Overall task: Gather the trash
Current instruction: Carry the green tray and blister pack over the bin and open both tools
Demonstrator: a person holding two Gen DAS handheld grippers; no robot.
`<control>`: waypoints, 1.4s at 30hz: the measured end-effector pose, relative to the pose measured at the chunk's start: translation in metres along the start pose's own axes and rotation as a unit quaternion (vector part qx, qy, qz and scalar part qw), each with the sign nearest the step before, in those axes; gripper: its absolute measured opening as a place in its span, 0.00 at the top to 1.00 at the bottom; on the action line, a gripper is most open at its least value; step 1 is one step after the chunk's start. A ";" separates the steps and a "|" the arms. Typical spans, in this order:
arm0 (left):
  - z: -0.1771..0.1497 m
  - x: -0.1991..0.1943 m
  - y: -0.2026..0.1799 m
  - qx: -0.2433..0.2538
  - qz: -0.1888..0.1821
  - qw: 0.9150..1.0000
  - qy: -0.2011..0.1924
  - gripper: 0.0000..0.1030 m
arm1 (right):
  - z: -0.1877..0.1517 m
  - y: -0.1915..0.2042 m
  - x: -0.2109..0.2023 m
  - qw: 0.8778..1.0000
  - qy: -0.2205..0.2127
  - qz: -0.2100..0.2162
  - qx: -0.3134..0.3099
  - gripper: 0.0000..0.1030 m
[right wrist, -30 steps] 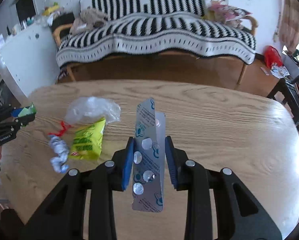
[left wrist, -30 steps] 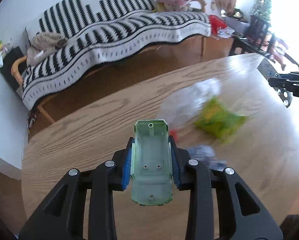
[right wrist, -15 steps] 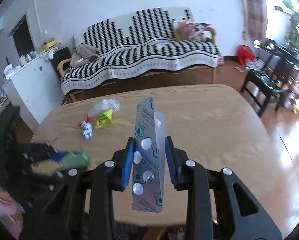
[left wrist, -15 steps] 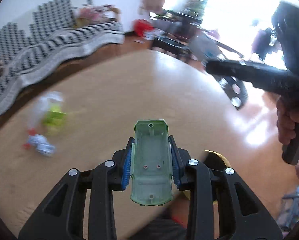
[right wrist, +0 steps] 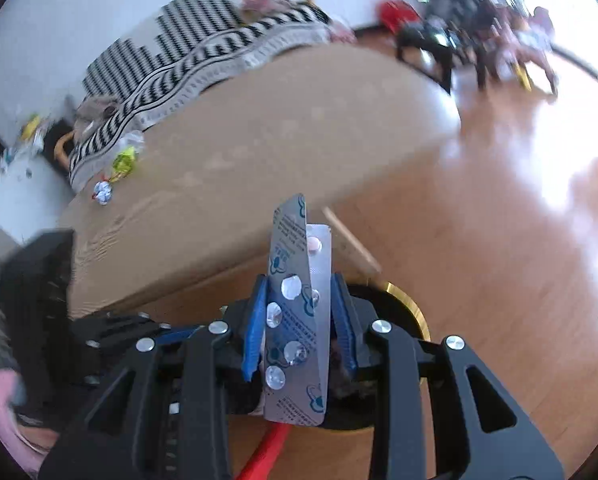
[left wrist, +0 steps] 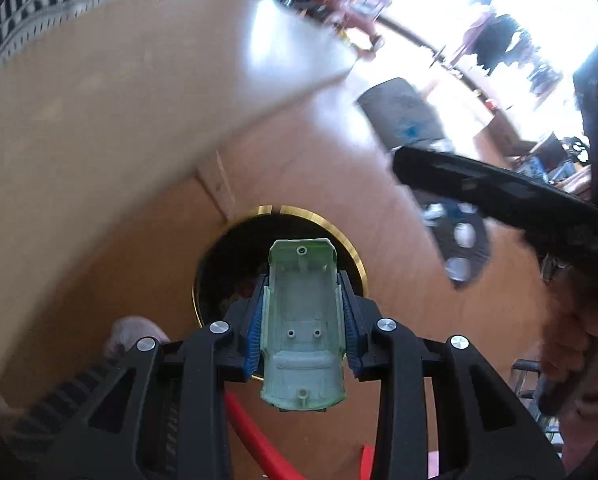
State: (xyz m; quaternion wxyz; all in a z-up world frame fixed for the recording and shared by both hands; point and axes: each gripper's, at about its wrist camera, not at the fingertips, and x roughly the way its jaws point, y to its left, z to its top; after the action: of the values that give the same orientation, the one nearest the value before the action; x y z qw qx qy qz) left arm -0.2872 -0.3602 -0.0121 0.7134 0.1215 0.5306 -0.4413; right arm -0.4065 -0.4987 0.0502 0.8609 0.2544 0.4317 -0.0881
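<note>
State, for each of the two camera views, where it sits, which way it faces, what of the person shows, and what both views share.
Left wrist: on the left gripper, facing down at the bin; holds the green plastic shell; a hand at right.
Right wrist: on the right gripper, facing down past the blister pack; no hand clearly visible.
Shared: bin, table.

Right gripper [right wrist: 299, 320] clamps silver foil blister pack [right wrist: 297, 320] above black gold-rimmed round bin [right wrist: 409, 306]; bin contents probably trash, too dark.

Both grippers tilt steeply down over the bin [left wrist: 319, 220]: the left gripper [left wrist: 302, 320] clamps a green plastic shell [left wrist: 302, 328], the right gripper [right wrist: 299, 320] a blister pack [right wrist: 297, 320].
</note>
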 end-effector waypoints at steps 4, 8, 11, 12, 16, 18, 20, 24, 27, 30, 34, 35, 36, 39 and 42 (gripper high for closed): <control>-0.025 0.042 -0.002 0.019 0.017 0.999 0.029 0.69 | -0.018 -0.016 0.026 0.999 0.021 0.003 0.035 0.69; -0.023 0.047 -0.004 0.034 0.017 0.999 0.027 0.69 | -0.028 -0.029 0.054 0.997 0.046 -0.003 0.057 0.69; -0.027 0.055 -0.002 0.029 0.009 0.999 0.044 0.69 | -0.031 -0.033 0.065 0.996 0.056 -0.002 0.073 0.69; -0.025 0.057 -0.002 0.028 0.008 0.999 0.045 0.69 | -0.031 -0.033 0.066 0.996 0.057 -0.002 0.075 0.69; -0.022 0.055 0.001 0.021 -0.003 0.999 0.039 0.69 | -0.033 -0.030 0.069 0.996 0.059 -0.006 0.073 0.69; -0.026 0.051 -0.001 0.027 -0.004 0.999 0.035 0.69 | -0.031 -0.028 0.068 0.996 0.059 -0.008 0.072 0.69; -0.029 0.051 -0.004 0.033 -0.001 0.999 0.037 0.69 | -0.033 -0.035 0.064 0.996 0.058 -0.009 0.071 0.69; -0.028 0.049 -0.002 0.029 -0.003 0.999 0.034 0.69 | -0.034 -0.038 0.064 0.995 0.059 -0.010 0.074 0.69; -0.029 0.050 -0.001 0.028 -0.002 0.999 0.038 0.68 | -0.034 -0.039 0.064 0.995 0.060 -0.014 0.077 0.69; -0.030 0.058 -0.001 0.022 -0.002 0.998 0.055 0.50 | -0.032 -0.047 0.062 0.993 0.066 -0.016 0.099 0.56; -0.030 0.053 -0.004 0.025 0.001 1.000 0.018 0.06 | -0.029 -0.056 0.053 0.991 0.049 -0.028 0.120 0.07; -0.029 0.050 -0.006 0.030 -0.006 0.999 0.013 0.06 | -0.029 -0.059 0.048 0.990 0.035 -0.043 0.126 0.07; -0.027 0.045 -0.006 0.033 -0.010 0.999 0.008 0.06 | -0.029 -0.060 0.043 0.991 0.019 -0.052 0.125 0.07; -0.017 0.014 -0.007 0.025 -0.012 0.999 -0.024 0.06 | -0.029 -0.060 0.027 0.989 -0.028 -0.096 0.106 0.07; -0.002 -0.040 0.003 0.017 0.001 0.997 -0.082 0.06 | -0.024 -0.059 0.023 0.989 -0.035 -0.093 0.111 0.07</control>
State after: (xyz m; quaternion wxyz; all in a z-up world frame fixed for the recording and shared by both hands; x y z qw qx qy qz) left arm -0.2881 -0.3377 0.0210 0.7529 0.0976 0.4628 -0.4576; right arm -0.4312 -0.5350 -0.0008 0.8298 0.3040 0.4106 -0.2244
